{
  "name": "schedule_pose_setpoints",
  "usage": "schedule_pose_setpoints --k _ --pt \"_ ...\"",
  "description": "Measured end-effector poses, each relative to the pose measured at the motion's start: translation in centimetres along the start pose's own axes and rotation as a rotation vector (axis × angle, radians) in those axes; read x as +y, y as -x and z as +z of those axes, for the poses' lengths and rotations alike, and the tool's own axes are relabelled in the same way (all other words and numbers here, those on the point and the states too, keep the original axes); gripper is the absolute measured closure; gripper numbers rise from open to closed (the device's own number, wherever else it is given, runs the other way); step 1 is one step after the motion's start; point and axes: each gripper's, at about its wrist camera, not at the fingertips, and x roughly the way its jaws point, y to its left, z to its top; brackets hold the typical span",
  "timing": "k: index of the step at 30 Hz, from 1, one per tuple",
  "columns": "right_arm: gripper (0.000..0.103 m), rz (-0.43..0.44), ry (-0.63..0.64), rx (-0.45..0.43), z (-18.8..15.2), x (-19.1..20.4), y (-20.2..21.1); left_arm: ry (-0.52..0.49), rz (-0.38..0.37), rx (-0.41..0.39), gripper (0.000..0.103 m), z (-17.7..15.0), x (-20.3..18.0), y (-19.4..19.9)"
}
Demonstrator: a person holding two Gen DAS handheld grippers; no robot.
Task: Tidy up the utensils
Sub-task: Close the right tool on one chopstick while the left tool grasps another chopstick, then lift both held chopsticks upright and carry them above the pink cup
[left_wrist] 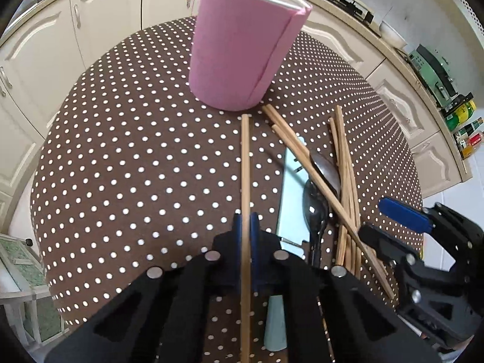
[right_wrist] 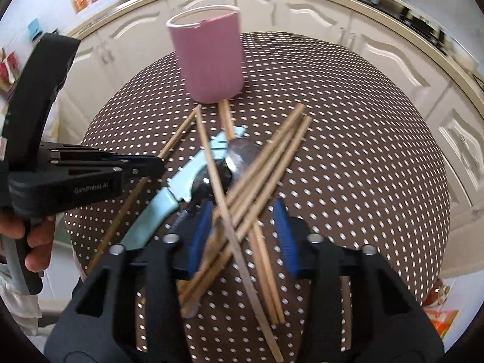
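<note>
Item 1, left gripper (left_wrist: 245, 227): I have it closed on a single chopstick (left_wrist: 245, 163), which runs between the blue pads toward 12 o'clock, its far end just short of the holder's base.

Item 2, right gripper (right_wrist: 242, 227): spread wide, holding nothing, hanging over the heap of loose chopsticks (right_wrist: 266, 163). Whether the pads touch any stick, I cannot tell; the view is blurred.

Item 3, pink holder (left_wrist: 239, 48): upright at 12 o'clock on the dotted tablecloth (left_wrist: 127, 157). The left view does not see past its rim. The right view shows only a strip of inner wall, and no utensil stands above the rim, so I judge it empty or nearly so.

Item 4, pile at 3 o'clock of my held stick: crossed chopsticks lying over a dark spoon (left_wrist: 316, 208), a second spoon (left_wrist: 328, 171), and a pale blue knife (left_wrist: 290, 187).

Hazards, as I judge them:
- I hold the stick mid-length, and it may pivot in the pads when I tip it upright.
- The holder looks light; a stick striking its wall or rim could knock it over.
- The pile is interlocked, so closing the right gripper may catch several sticks, or drag a spoon or the knife toward the table edge.
- The two grippers sit near each other and could collide.
</note>
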Motion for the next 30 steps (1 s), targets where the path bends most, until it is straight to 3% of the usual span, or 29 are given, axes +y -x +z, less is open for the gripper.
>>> schedule_pose_setpoints --k 4,19,23,30 --pt "0.070 -0.012 0.059 0.042 1.0 1.5 -0.9 -0.004 -0.020 -0.037 0.097 -1.1 1.1 1.9" --pt "0.095 -0.114 0.151 0.119 2.4 3.1 -4.0 -0.060 -0.085 -0.170 0.097 -3.5 1.8 7.6" --pt "0.096 -0.098 0.123 0.069 2.6 2.8 -2.9 -0.077 -0.113 -0.206 0.097 -4.3 1.5 8.9" --pt "0.097 0.001 0.034 -0.087 3.3 0.8 2.0 -0.114 -0.170 -0.334 0.097 -4.7 0.8 11.3"
